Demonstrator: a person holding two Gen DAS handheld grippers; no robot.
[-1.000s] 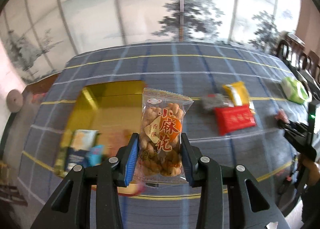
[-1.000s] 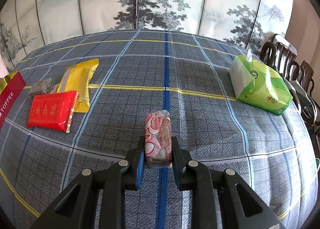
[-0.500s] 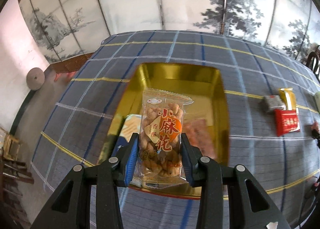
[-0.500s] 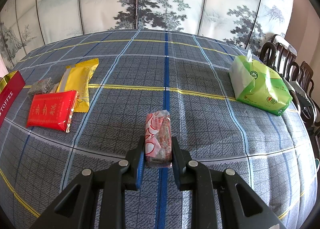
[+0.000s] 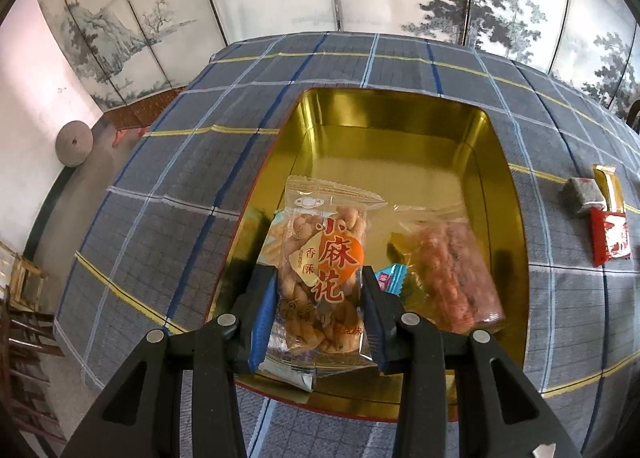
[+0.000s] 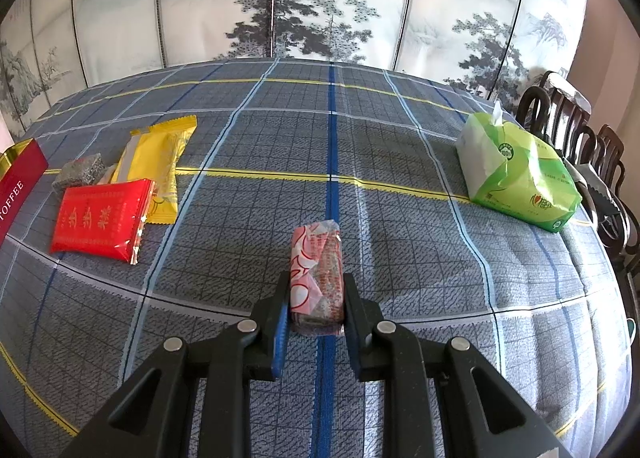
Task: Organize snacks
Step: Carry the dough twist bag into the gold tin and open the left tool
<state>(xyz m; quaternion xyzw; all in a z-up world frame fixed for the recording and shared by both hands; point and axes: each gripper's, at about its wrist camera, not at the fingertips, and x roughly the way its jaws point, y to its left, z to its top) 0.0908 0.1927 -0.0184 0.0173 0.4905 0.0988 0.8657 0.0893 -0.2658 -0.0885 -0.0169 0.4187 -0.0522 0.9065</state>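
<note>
Your left gripper is clamped on the clear twist-snack bag, pads on both long sides, bag upright and held over the near end of the gold tin. In the tin, a pinkish snack bar in clear wrap lies by the right wall, with a blue-edged wrapper peeking out beside it. The far half of the tin is bare gold.

Your right gripper is closed tight on a pink-wrapped bar, over the checked tablecloth. Toward the table's left edge: red packet, overlapping the yellow packet, a small grey block touching them, and the red tin side at the edge. A green tissue pack sits near the right edge.
</note>
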